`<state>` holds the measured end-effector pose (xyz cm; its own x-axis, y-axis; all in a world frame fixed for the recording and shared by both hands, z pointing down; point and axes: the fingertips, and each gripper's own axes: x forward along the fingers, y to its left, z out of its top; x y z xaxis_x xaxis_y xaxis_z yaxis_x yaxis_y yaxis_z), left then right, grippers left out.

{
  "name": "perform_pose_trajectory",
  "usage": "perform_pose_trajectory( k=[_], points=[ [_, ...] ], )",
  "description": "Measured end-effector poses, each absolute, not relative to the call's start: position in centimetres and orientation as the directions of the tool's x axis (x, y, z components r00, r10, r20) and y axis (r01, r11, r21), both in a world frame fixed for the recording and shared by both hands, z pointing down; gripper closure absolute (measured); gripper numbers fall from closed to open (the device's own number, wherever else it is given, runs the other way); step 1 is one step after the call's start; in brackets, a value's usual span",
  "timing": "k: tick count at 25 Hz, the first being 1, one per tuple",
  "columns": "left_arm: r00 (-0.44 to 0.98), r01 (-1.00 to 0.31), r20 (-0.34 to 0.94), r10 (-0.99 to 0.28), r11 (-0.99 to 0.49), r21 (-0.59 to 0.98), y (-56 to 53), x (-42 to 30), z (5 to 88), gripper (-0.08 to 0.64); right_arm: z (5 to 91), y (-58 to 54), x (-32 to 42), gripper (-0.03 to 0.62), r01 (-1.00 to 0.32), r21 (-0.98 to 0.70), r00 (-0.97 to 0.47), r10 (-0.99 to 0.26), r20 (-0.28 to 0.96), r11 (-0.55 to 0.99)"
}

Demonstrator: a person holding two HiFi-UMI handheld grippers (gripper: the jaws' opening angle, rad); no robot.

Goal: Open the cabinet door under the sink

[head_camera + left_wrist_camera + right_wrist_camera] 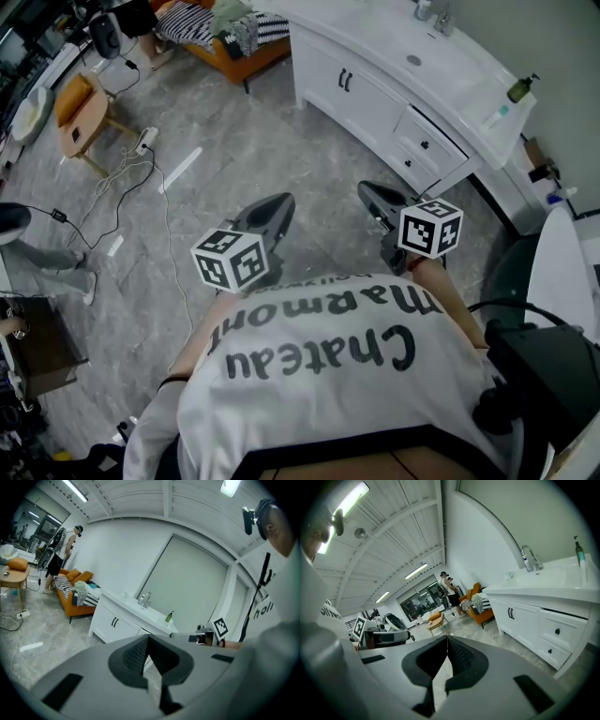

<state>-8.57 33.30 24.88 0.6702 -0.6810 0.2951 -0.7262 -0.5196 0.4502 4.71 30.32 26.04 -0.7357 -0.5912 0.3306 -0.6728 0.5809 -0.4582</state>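
Note:
The white sink cabinet point(375, 89) stands ahead at the upper right, its double doors shut, with two black handles point(345, 81) side by side. A faucet point(441, 14) rises above the basin. Both grippers hover over the floor, well short of the cabinet and touching nothing. My left gripper point(281, 202) is shut and empty. My right gripper point(367, 190) is also shut and empty. The doors show in the left gripper view, with the handles point(114, 622) past the shut left gripper point(149, 638). In the right gripper view the handles point(511, 613) lie to the right of the shut right gripper point(447, 638).
Drawers point(427, 145) sit to the right of the doors, and a soap bottle point(521, 88) stands on the counter end. An orange sofa point(225, 37) with striped cloth, a small wooden table point(82, 111) and floor cables with a power strip point(145, 142) lie to the left. A person point(63, 555) stands far off.

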Motion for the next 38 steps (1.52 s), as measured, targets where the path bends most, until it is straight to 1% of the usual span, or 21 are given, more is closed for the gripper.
perform_pose_trajectory(
  k=[7, 12, 19, 21, 24, 26, 31, 34, 38],
  points=[
    [0.661, -0.722, 0.243, -0.71, -0.512, 0.466, 32.8, -8.9, 24.6, 0.555, 26.8, 29.6, 5.1, 0.581, -0.648, -0.503, -0.752, -0.585, 0.305, 0.571],
    [0.645, -0.737, 0.276, -0.713, -0.484, 0.473, 32.3, -9.0, 25.2, 0.555, 26.7, 29.4, 5.0, 0.58, -0.654, -0.495, -0.748, -0.584, 0.314, 0.572],
    [0.668, -0.728, 0.304, -0.679, -0.512, 0.456, 29.7, -8.3, 25.9, 0.555, 26.4, 26.9, 6.1, 0.58, -0.693, -0.473, -0.71, -0.63, 0.315, 0.544],
    [0.682, -0.714, 0.297, -0.669, -0.518, 0.472, 28.1, -8.5, 26.1, 0.555, 26.4, 25.9, 6.3, 0.58, -0.711, -0.456, -0.693, -0.647, 0.319, 0.536],
    [0.719, -0.656, 0.259, -0.645, -0.506, 0.561, 25.0, -8.4, 26.1, 0.555, 26.8, 24.1, 7.1, 0.58, -0.741, -0.445, -0.657, -0.679, 0.328, 0.502],
    [0.732, -0.635, 0.249, -0.634, -0.503, 0.586, 22.3, -8.4, 25.9, 0.555, 26.7, 22.4, 7.4, 0.58, -0.755, -0.453, -0.636, -0.696, 0.333, 0.474],
    [0.781, -0.596, 0.254, -0.571, -0.558, 0.577, 15.5, -8.0, 24.8, 0.555, 25.8, 17.2, 7.5, 0.58, -0.785, -0.461, -0.585, -0.741, 0.329, 0.415],
    [0.792, -0.583, 0.252, -0.556, -0.568, 0.581, 11.5, -8.4, 24.5, 0.555, 25.6, 13.8, 7.0, 0.581, -0.79, -0.471, -0.568, -0.759, 0.319, 0.393],
    [0.802, -0.584, 0.268, -0.534, -0.607, 0.539, 6.5, -9.0, 24.6, 0.555, 25.8, 9.6, 6.8, 0.58, -0.804, -0.472, -0.535, -0.785, 0.311, 0.361]
  ],
)
